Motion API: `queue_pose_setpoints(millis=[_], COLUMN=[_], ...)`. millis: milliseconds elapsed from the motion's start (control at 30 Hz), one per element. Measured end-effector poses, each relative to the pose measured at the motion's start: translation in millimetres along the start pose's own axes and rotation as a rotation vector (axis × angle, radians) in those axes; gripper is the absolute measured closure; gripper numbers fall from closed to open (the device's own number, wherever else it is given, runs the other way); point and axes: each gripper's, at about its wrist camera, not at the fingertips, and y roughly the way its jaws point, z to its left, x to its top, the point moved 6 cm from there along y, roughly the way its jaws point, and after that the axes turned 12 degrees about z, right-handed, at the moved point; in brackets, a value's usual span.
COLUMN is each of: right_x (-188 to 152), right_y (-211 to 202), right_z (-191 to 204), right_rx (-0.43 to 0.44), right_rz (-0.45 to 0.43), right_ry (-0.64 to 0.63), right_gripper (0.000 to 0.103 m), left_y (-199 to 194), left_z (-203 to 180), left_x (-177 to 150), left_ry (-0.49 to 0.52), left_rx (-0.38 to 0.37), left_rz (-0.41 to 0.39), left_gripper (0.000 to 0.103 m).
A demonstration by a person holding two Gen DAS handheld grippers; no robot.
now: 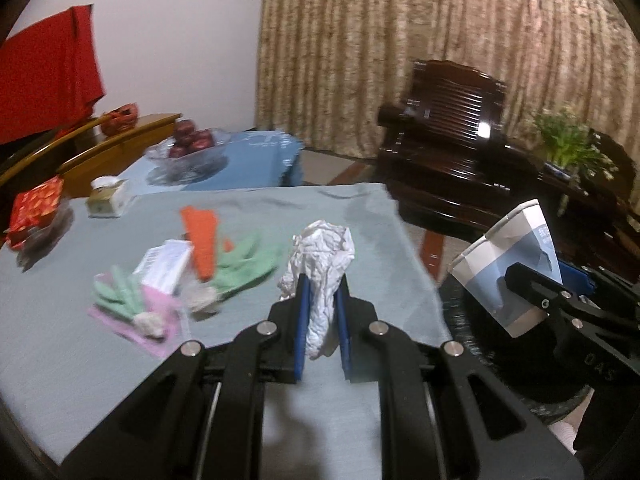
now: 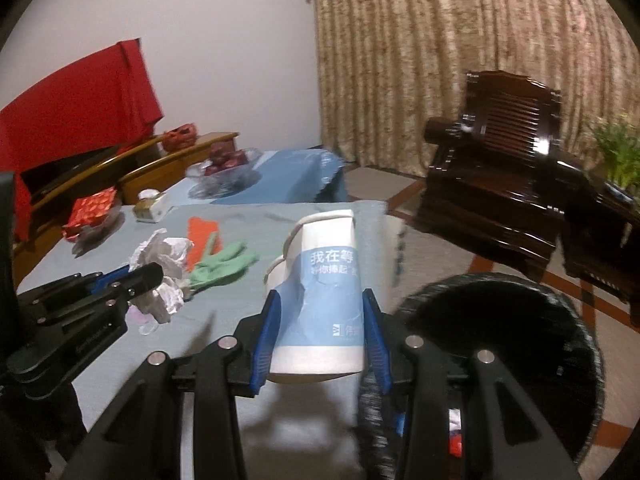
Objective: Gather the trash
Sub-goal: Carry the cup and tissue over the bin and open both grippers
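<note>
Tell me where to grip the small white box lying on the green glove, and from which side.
Grip the small white box across its two long side faces, coming down from above. It lies flat and tilted on the green glove, with the orange cloth close along one side, so a sideways approach would likely snag fabric.

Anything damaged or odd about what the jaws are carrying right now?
The paper cup in the right gripper is crushed, its rim dented inward. The left gripper holds crumpled paper. Both look like ordinary trash; nothing has spilled.
</note>
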Motion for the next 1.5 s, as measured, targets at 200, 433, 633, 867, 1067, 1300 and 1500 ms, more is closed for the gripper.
queue_pose_setpoints(millis=[200,433,633,867,1067,1300,1500], right_x=[-7.9,-20.9,-31.5,-45.3,-56.3,-66.2,-67.7], right_y=[-16.1,-35.5,-43.4,-39.7,-30.7,-29.8,-37.3], right_z=[-49.0,-104.8,-141.1,-174.0,-193.8,-211.7,-211.5], right_rx=[-0.078,-0.169,-0.228,-0.258,-0.267,-0.286,-0.310], right_rz=[-0.012,-0.024,-0.023,0.005,0.038,0.046,0.028], right_ry=[0.055,0.124,0.160,0.212,0.242,0.282,0.300], right_gripper=[0.062,0.062,0.062,0.062,0.062,0.046,0.020], left_y=[7.0,20.7,36.3,55.7,67.8,74.0,63.7], left_z=[-54.4,-116.8,-161.5,-199.3,-216.9,-220.2,-210.7], left_x=[5.4,7.6,6.4,1.5,-1.9,-5.4,2.0], left_ry=[0.062,0.132,0.190,0.239,0.257,0.254,0.235], left_rx=[-0.079,-0.158,-0.214,-0.258,-0.282,-0.335,-0.360], left_rz=[-0.006,0.002,0.021,0.052,0.072,0.094,0.057], left_gripper=[0.090,0.090,0.090,0.090,0.089,0.046,0.019])
